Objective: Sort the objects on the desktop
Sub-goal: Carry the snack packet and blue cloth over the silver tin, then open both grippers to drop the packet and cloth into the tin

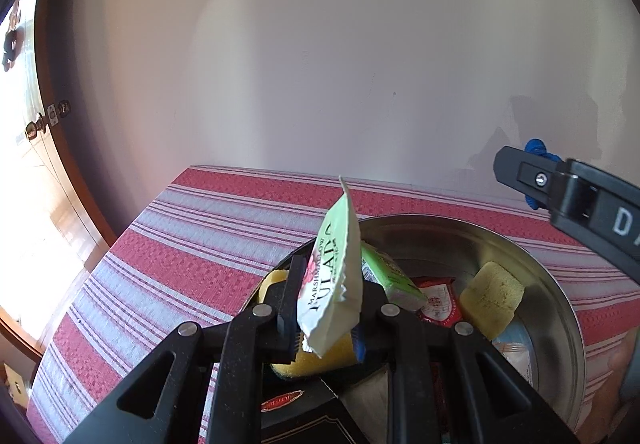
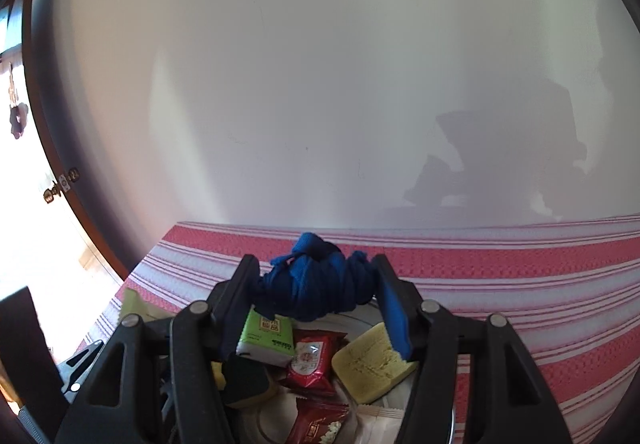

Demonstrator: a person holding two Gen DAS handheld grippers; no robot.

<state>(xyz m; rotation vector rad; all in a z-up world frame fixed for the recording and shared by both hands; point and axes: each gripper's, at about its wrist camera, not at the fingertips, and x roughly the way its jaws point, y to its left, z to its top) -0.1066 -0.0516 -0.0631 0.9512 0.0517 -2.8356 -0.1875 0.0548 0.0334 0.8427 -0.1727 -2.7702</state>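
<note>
Desktop objects lie gathered in a round metal basin (image 1: 560, 284) on a table under a red-and-white striped cloth (image 1: 192, 244). Left wrist view: the left gripper (image 1: 326, 318) is clamped narrow on a green-and-white marshmallow sachet (image 1: 334, 280), which stands on edge above the basin; a black box (image 1: 304, 416) appears below the fingers, and the right gripper (image 1: 532, 179) shows from the side at the right edge. Right wrist view only: the right gripper (image 2: 316, 300) holds a bundled blue cloth (image 2: 316, 288) between its half-spread fingers above the basin, over a green packet (image 2: 266, 336), red snack packets (image 2: 312, 360) and a yellow sponge (image 2: 370, 364).
</note>
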